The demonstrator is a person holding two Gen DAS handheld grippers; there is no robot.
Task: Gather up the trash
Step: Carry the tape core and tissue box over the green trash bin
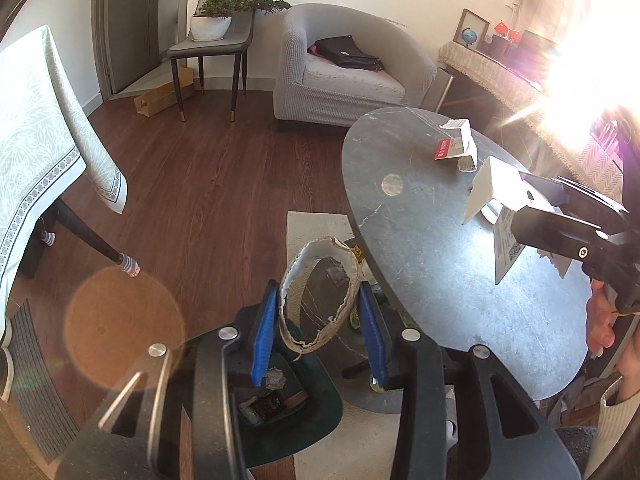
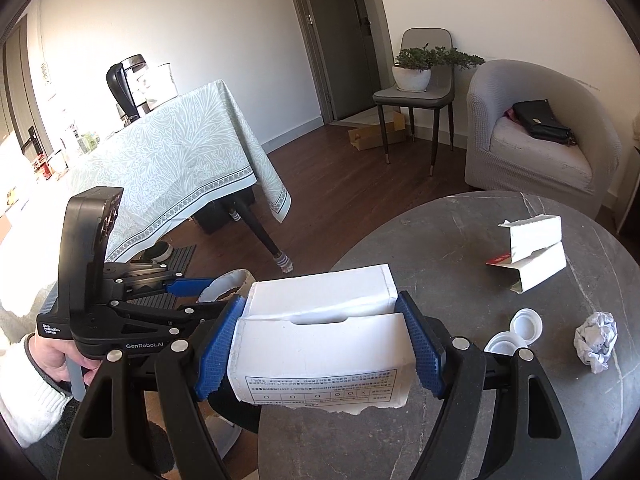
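Right gripper (image 2: pixel 324 344) is clamping a torn white carton (image 2: pixel 320 344) widthwise, both blue pads (image 2: pixel 218 350) pressing on its sides, jaws standing wide around it; printed panel is facing the camera, ragged edge hanging at the bottom. It is hovering over the near edge of the round grey marble table (image 2: pixel 460 420).

Left gripper (image 1: pixel 320 312) is pinching a curled strip of torn cardboard (image 1: pixel 320 292), bent into a loop, between its blue pads (image 1: pixel 264 336), jaws roughly half closed on it. It is hanging beside the table's edge, above a lower dark shelf and pale rug. In the right wrist view, the person's left hand (image 2: pixel 60 360) in a white sleeve is gripping that tool's handle.

Trash lying on the tabletop: two white bottle caps (image 2: pixel 516 332) just beside the right tool, a crumpled paper ball (image 2: pixel 596 340) near them, and further back a folded white box piece (image 2: pixel 532 252) with a red label.

Beyond the table: cloth-covered dining table (image 2: pixel 168 168), grey chair (image 2: pixel 420 92) bearing a potted plant (image 2: pixel 416 68), grey armchair (image 2: pixel 540 136) with a black bag (image 2: pixel 540 120).
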